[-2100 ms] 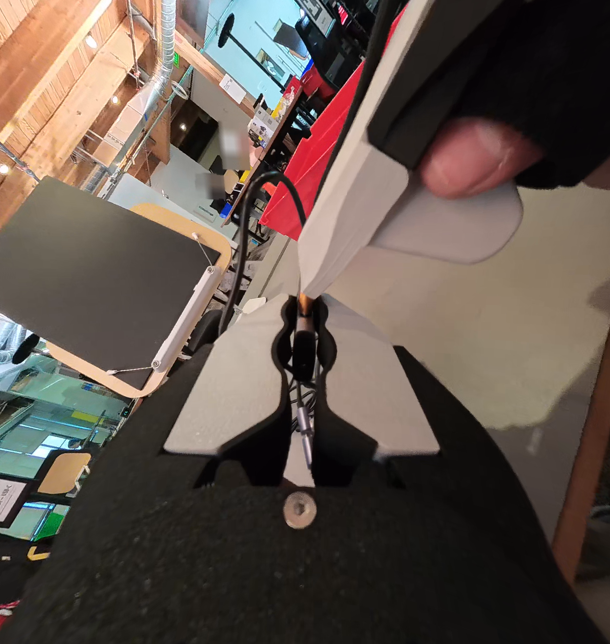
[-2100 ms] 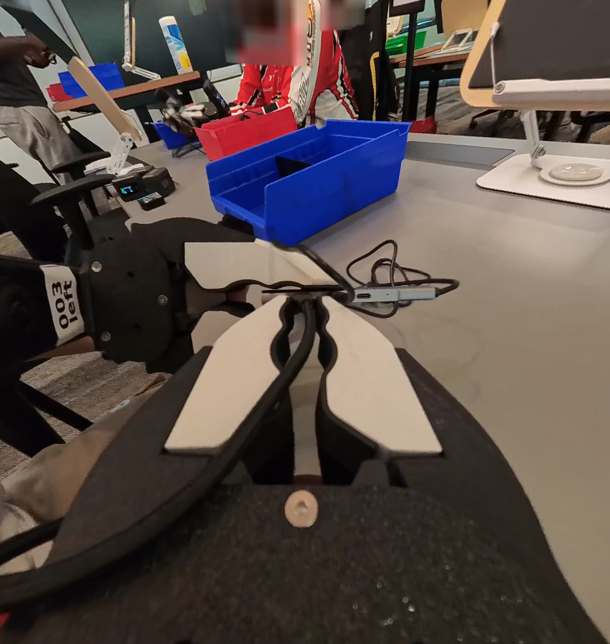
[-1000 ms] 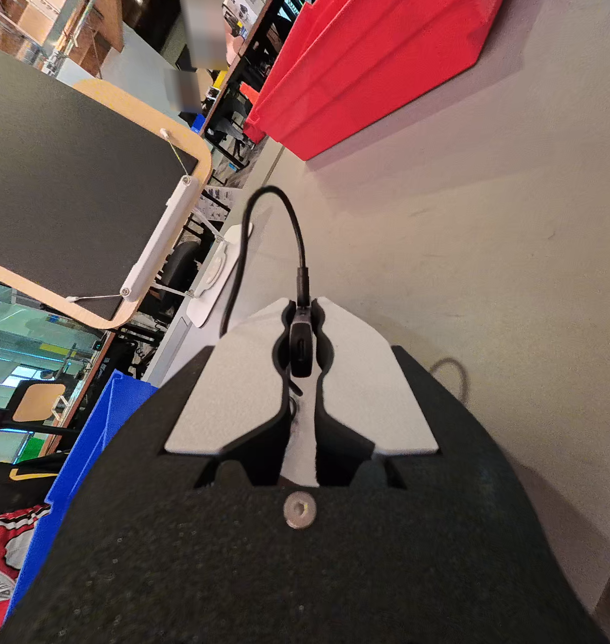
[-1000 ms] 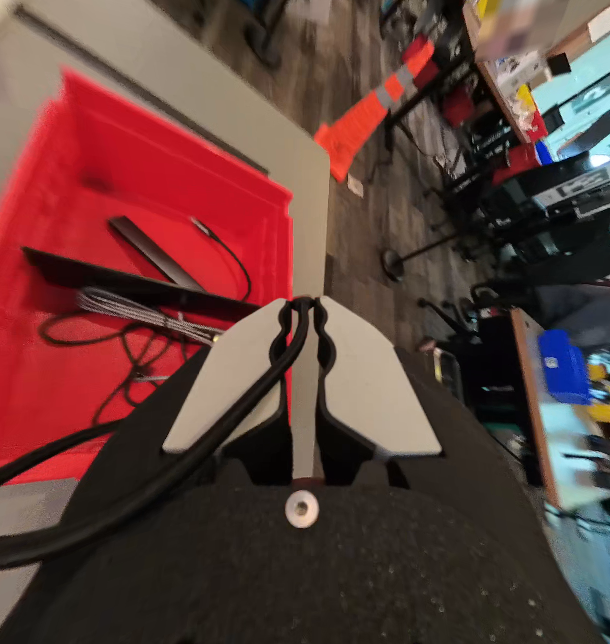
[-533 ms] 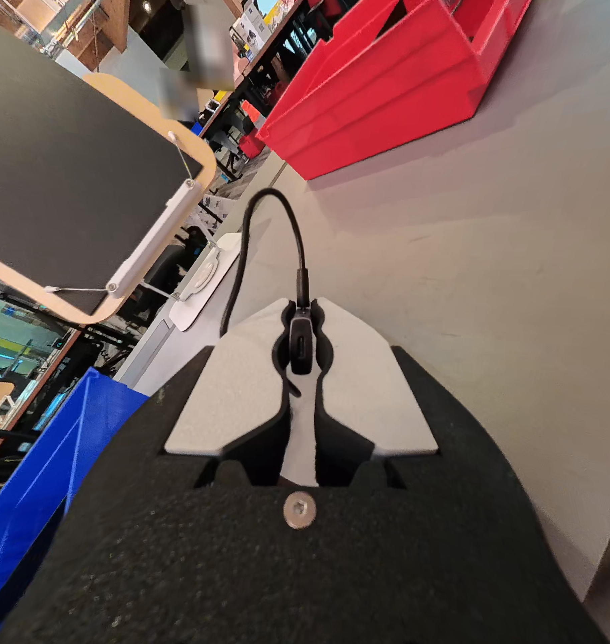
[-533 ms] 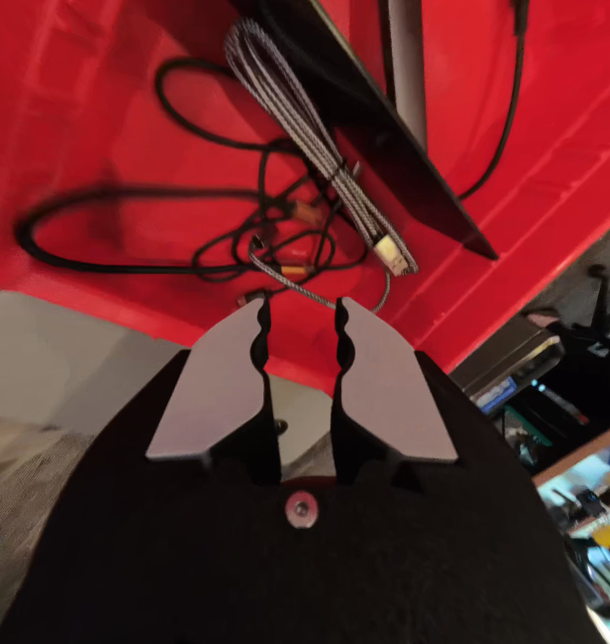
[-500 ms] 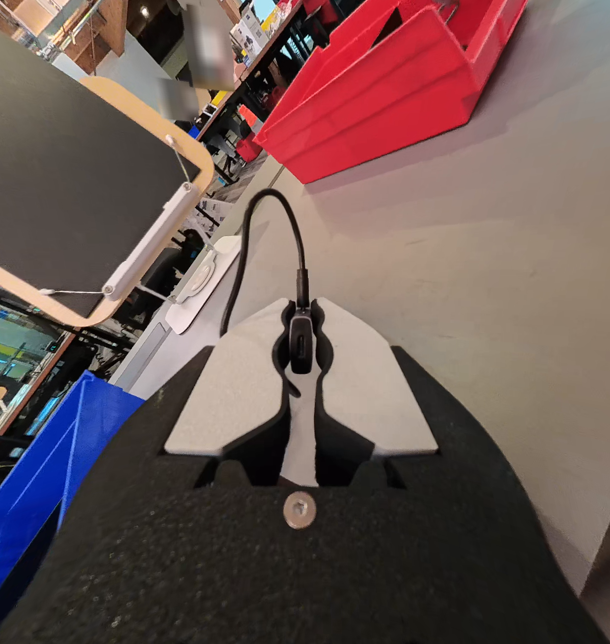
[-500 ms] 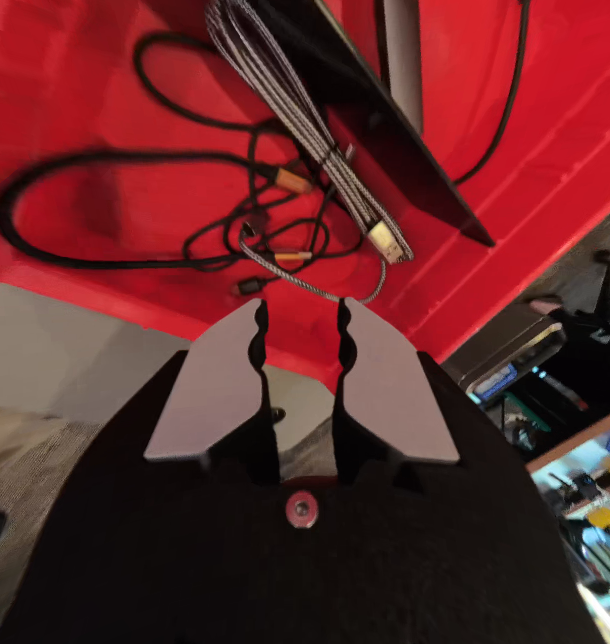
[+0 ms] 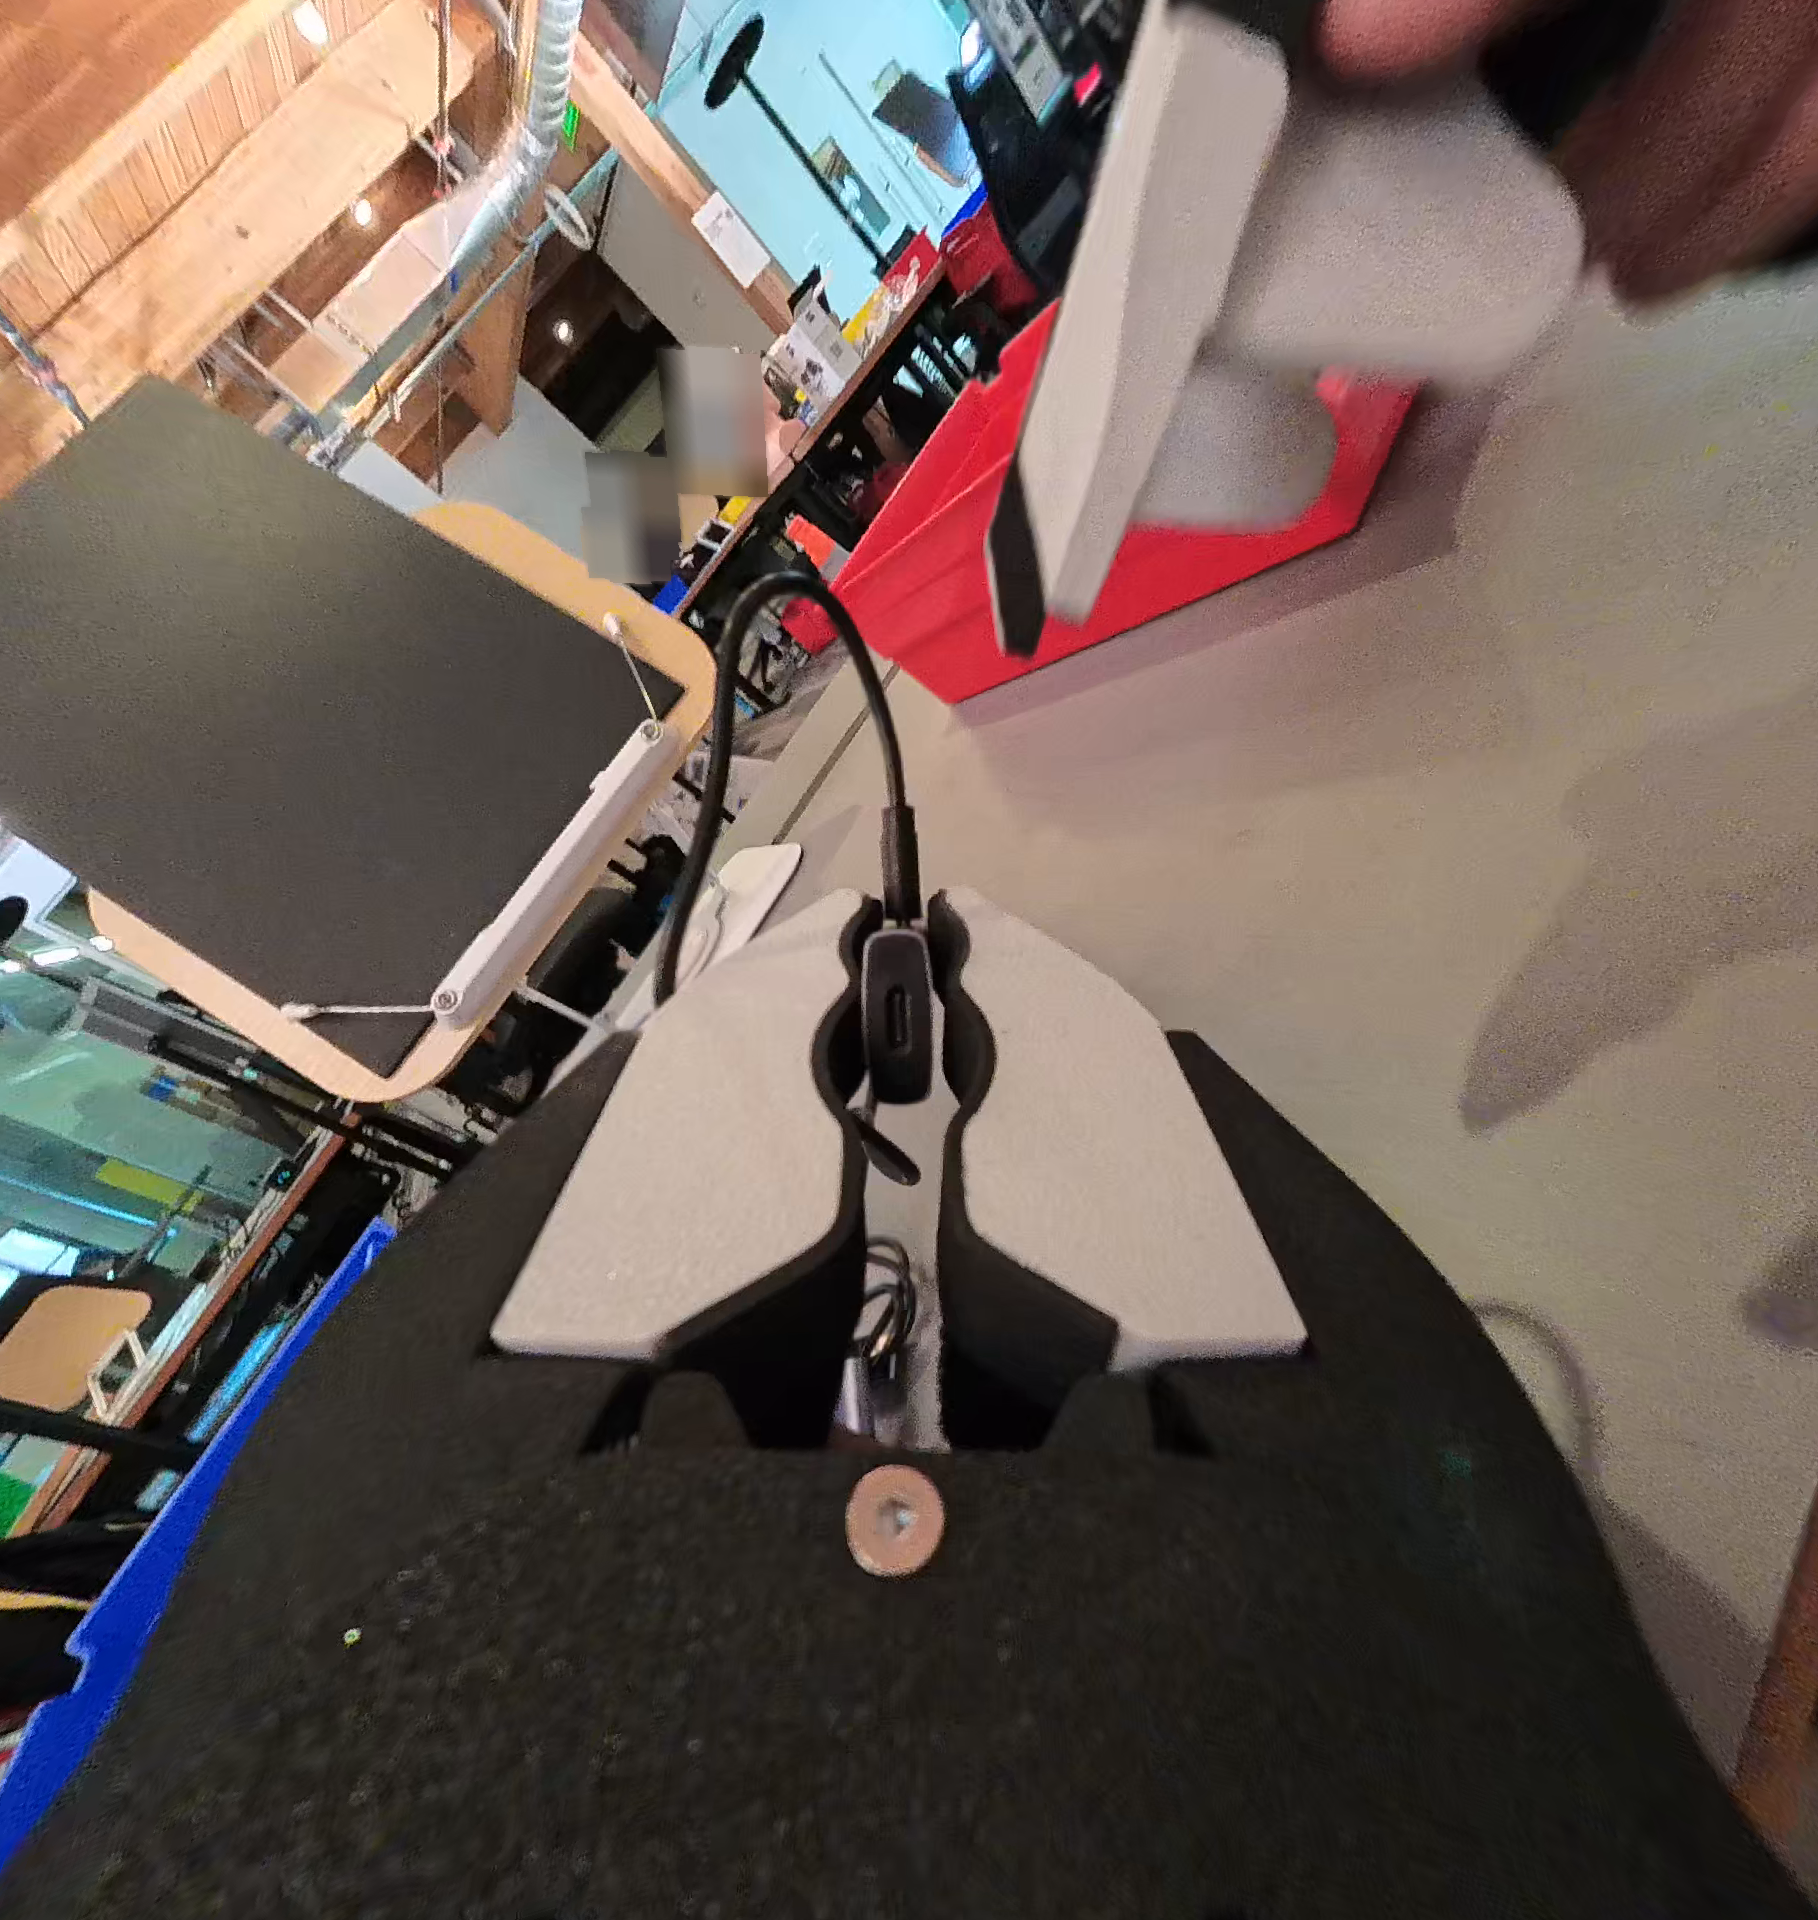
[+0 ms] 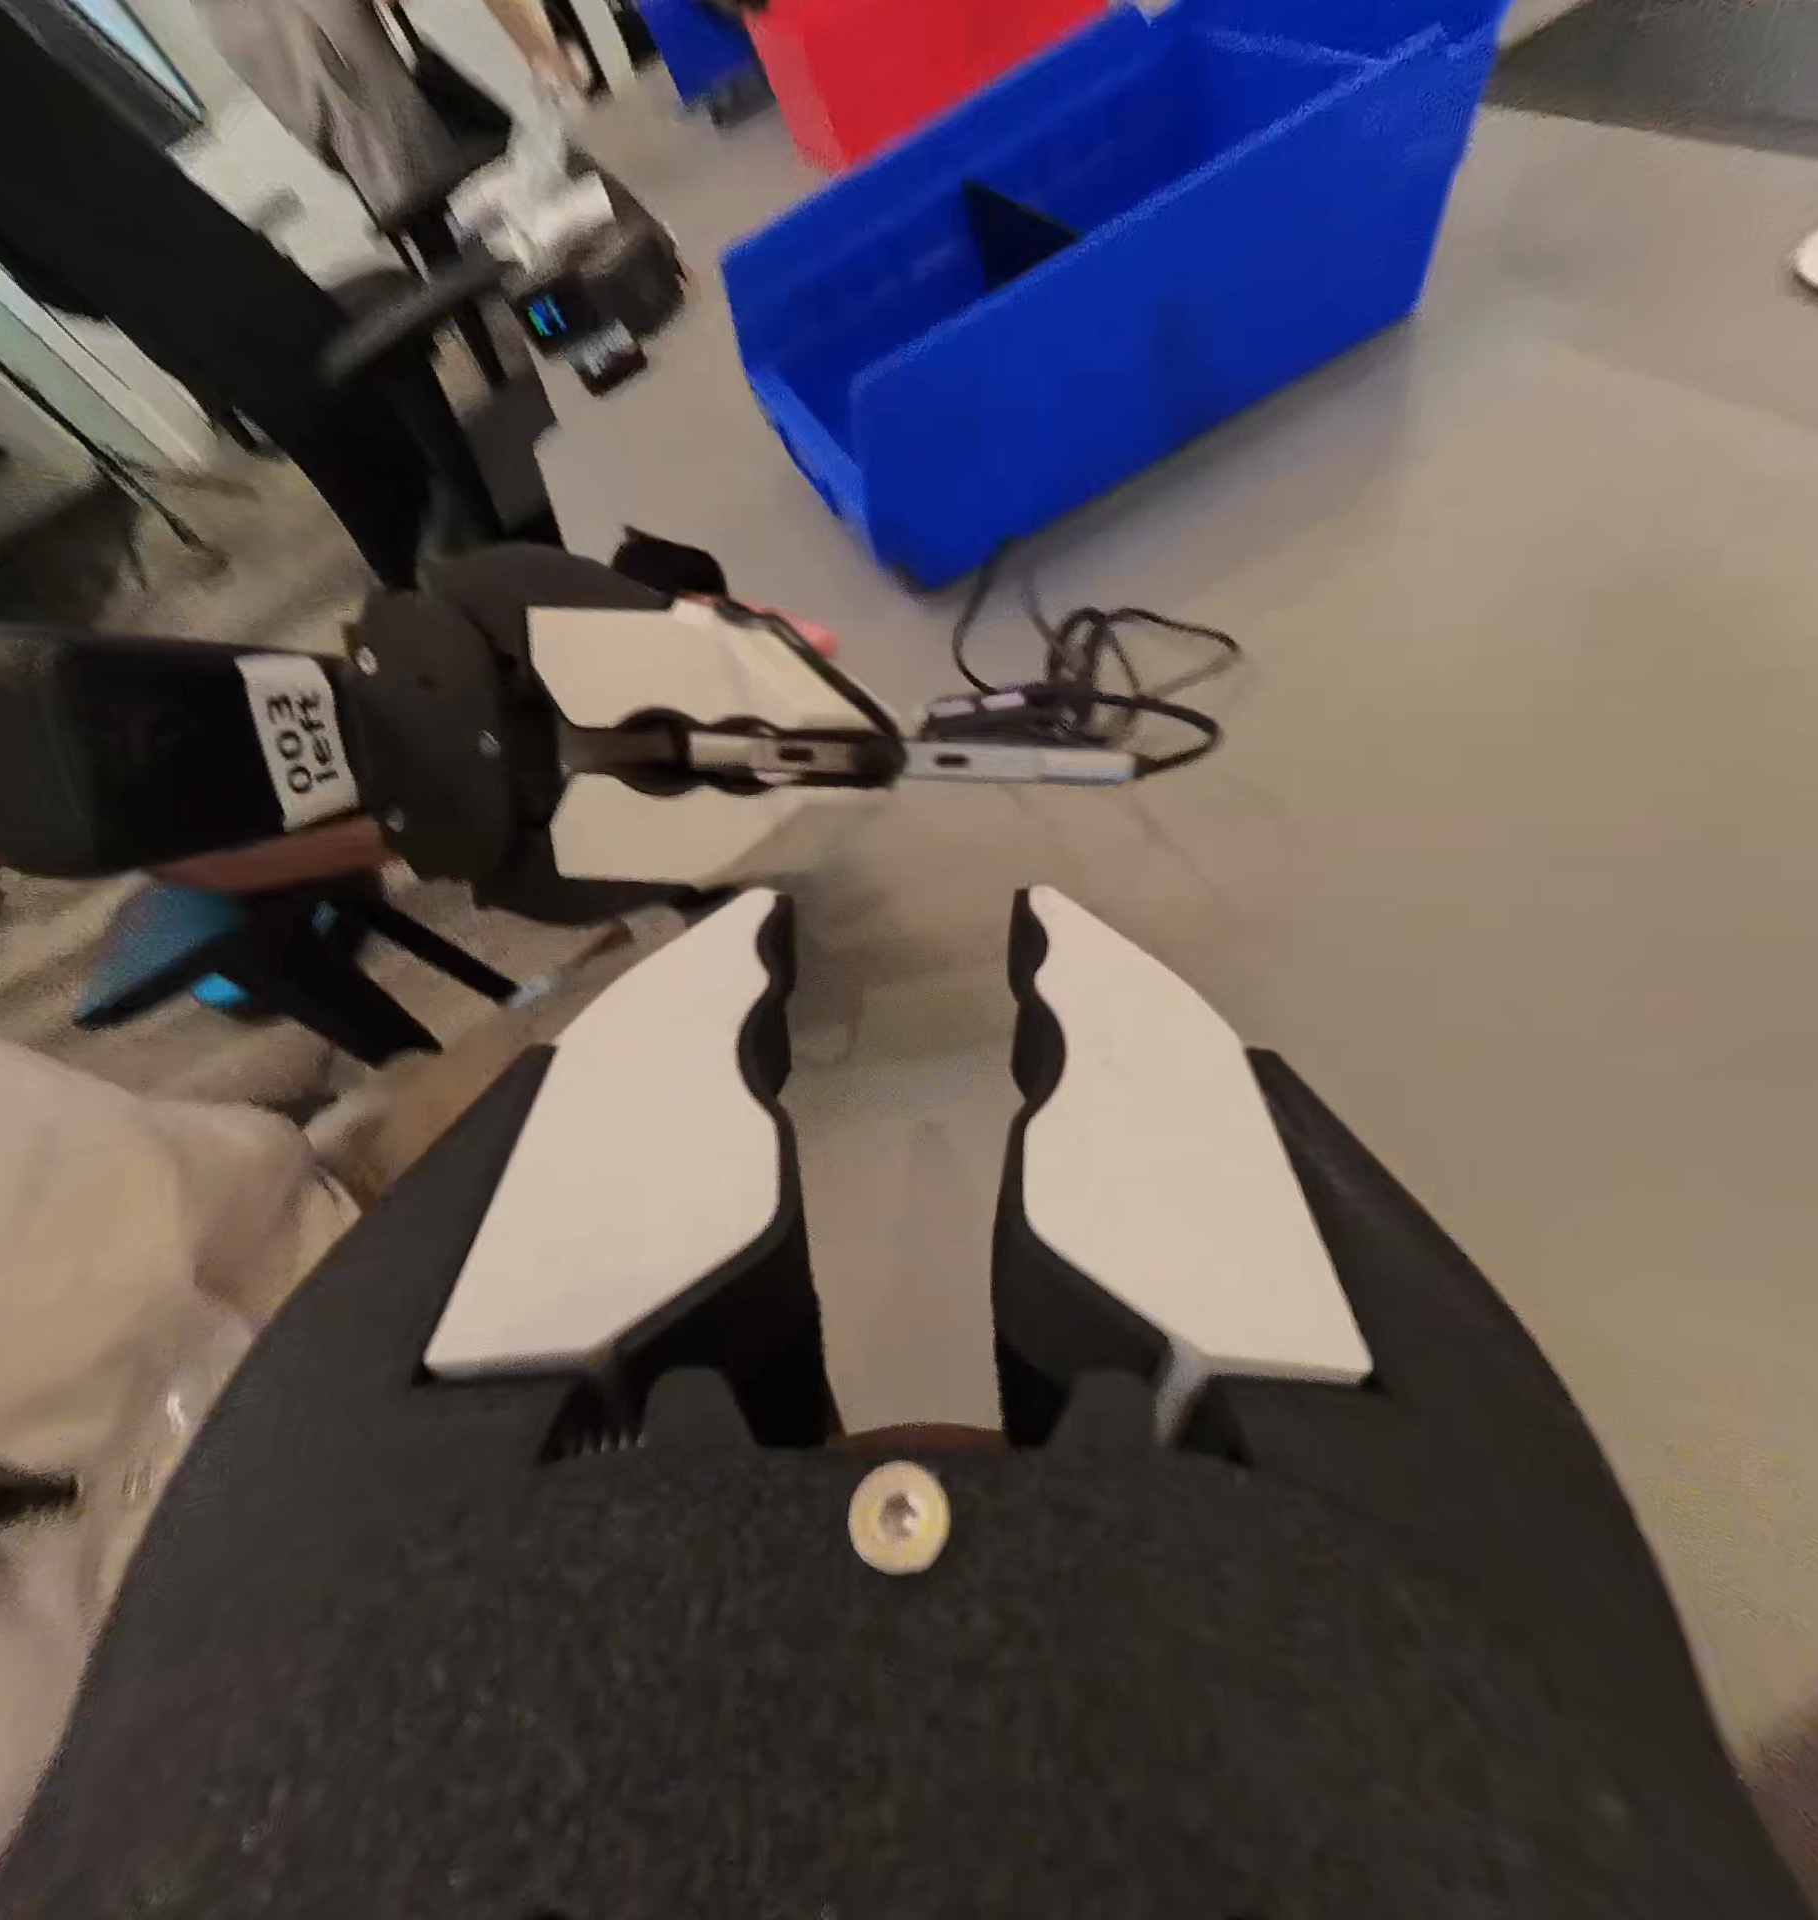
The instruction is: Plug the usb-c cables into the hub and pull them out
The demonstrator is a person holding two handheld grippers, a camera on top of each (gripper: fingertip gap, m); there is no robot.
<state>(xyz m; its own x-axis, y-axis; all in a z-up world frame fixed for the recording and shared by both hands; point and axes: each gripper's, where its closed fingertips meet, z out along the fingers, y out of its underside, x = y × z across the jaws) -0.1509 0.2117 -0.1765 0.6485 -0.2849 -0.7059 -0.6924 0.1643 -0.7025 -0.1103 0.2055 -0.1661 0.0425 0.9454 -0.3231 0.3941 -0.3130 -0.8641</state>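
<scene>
My left gripper [image 9: 900,904] is shut on the slim dark hub [image 9: 897,1023], whose port faces the camera. The hub's black cable [image 9: 863,665] loops up and back to the left. In the right wrist view the left gripper [image 10: 879,753] holds the hub [image 10: 770,750] level above the grey table [image 10: 1507,831]. A second silver hub-like piece [image 10: 1030,767] with tangled black cables [image 10: 1123,644] lies just beyond its tips. My right gripper [image 10: 900,914] is open and empty, a short way from the left gripper. One of its fingers [image 9: 1123,343] shows blurred at the top right of the left wrist view.
A blue bin [image 10: 1092,312] stands on the table behind the cables, with a red bin [image 10: 884,62] farther back. The red bin [image 9: 988,540] also shows in the left wrist view, as do a black board on a white stand [image 9: 261,727] and the blue bin [image 9: 209,1455]. One gripper's finger ends stand about 5 centimetres off the other's.
My right gripper carried a black cable over the red bin, opened and let it go, then swung back empty towards the left gripper. My left gripper has kept hold of the hub.
</scene>
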